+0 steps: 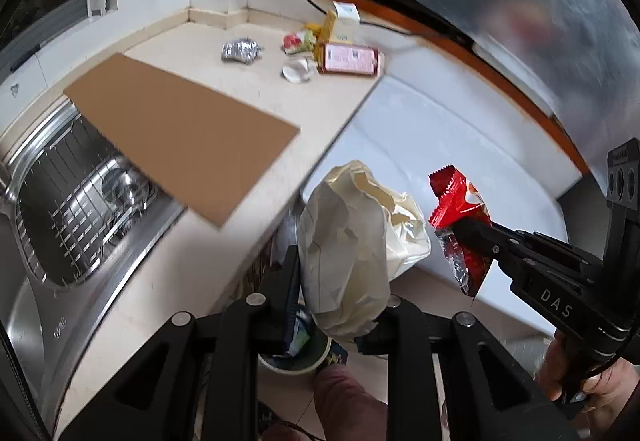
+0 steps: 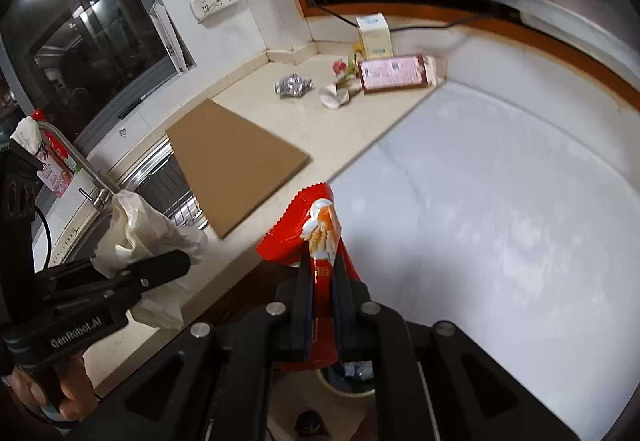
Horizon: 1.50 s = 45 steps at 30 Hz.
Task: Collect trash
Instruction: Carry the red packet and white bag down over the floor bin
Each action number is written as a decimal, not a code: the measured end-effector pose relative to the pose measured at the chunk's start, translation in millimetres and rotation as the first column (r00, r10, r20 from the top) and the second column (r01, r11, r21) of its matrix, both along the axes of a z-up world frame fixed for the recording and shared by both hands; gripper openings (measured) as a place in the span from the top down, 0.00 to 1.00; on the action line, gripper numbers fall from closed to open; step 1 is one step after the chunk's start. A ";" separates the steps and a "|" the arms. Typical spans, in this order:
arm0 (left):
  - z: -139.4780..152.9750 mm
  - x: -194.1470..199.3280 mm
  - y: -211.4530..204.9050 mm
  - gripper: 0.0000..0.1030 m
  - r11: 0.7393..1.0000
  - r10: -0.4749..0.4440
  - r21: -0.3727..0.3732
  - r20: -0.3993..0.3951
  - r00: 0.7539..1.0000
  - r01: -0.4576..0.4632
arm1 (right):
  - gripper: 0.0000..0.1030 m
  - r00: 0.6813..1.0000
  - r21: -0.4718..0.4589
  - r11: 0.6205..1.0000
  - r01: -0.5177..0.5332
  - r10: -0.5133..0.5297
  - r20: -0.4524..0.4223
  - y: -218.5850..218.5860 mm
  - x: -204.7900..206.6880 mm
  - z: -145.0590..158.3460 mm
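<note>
Directly under both grippers stands a round open bin with a pale rim [image 2: 352, 387], with scraps already inside it. The left gripper [image 1: 340, 297] is closed on a crumpled cream paper bag [image 1: 352, 249], which stands up from its fingers just above the bin. Just beside it, the right gripper [image 2: 323, 281] is pinched almost fully closed on a red glossy snack wrapper [image 2: 316, 229], its long axis along the fingers. Further away, at the back corner of the pale bench [image 1: 192, 281], more trash remains: a crushed silver foil wrapper [image 1: 240, 50] and a pink flat packet [image 1: 348, 58].
</note>
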<state>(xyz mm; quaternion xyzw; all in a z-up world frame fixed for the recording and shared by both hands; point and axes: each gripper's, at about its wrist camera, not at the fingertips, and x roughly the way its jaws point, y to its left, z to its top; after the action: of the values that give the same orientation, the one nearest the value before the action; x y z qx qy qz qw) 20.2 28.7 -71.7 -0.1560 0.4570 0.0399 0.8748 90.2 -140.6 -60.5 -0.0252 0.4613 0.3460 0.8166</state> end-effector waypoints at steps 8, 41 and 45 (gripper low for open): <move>-31.4 -35.3 -2.5 0.81 0.999 -0.047 -0.022 -0.059 0.997 0.046 | 0.93 0.995 -0.024 0.998 0.058 -0.060 -0.085 -3.7 -48.6 -35.9; -378.0 -40.5 -22.5 0.79 0.987 0.077 -0.105 -0.362 0.929 -0.122 | 0.92 0.914 -0.210 0.977 -0.024 -0.064 -0.400 5.5 -46.6 -381.1; -433.3 -24.1 -20.2 0.78 0.989 0.074 -0.089 -0.385 0.920 -0.117 | 0.92 0.899 -0.212 0.977 -0.019 -0.076 -0.431 10.6 -41.8 -436.6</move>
<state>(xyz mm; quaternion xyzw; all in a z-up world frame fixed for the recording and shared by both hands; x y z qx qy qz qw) -3.9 8.5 -505.0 -0.2153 0.6116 0.0868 0.7564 48.4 -130.0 -497.1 -0.0267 0.6668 0.2798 0.6902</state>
